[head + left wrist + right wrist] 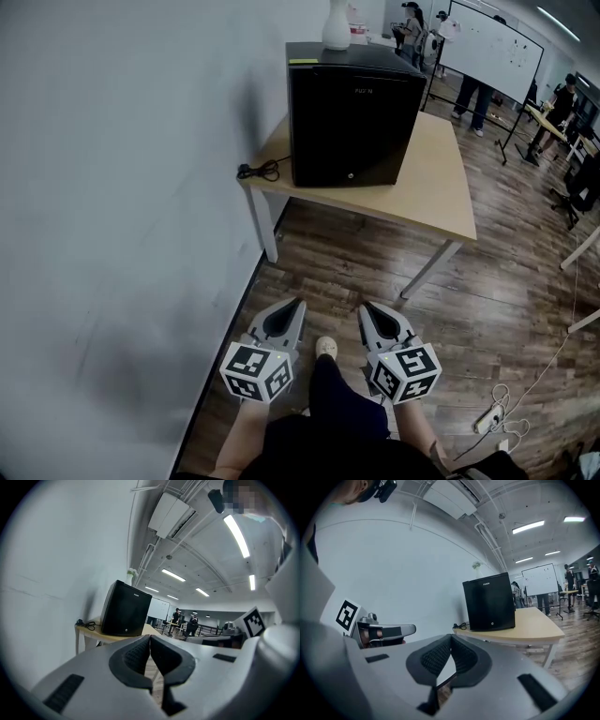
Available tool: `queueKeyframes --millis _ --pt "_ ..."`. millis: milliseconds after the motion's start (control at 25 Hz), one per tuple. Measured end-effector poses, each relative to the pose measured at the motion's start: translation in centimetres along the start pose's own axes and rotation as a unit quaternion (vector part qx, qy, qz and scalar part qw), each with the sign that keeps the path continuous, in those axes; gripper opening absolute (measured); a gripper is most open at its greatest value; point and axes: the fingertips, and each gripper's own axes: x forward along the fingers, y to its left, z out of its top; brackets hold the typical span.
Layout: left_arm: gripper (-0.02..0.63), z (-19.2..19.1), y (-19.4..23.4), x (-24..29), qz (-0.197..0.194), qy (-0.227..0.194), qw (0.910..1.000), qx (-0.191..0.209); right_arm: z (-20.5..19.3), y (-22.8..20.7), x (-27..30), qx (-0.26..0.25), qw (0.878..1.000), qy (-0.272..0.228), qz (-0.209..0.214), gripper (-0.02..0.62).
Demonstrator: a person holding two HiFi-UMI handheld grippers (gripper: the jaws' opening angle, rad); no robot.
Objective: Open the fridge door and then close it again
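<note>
In the head view, the black fridge is sitting with its door shut on the far left part of the desk, against the white wall. A white vase is standing on top of it, and a coiled black cable is lying at the desk's near left corner. The left gripper and right gripper are hanging side by side over the wooden floor, well apart from the desk, both pointing towards the fridge.

In the left gripper view, the left gripper is keeping its jaws clenched together with nothing between them. The fridge is showing beyond the tips, well apart.

In the right gripper view, the right gripper is likewise clenched and empty. The fridge is standing near the desk's wall-side edge, door closed.
</note>
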Motion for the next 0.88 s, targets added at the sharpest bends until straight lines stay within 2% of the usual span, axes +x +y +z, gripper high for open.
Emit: queueKeyframes --millis 880 --pt "0.005 7.1 9.2 16.8 0.007 -0.022 0.9997 0.003 7.6 -9.9 16.5 -0.039 0.999 0.003 0.031 -0.01"
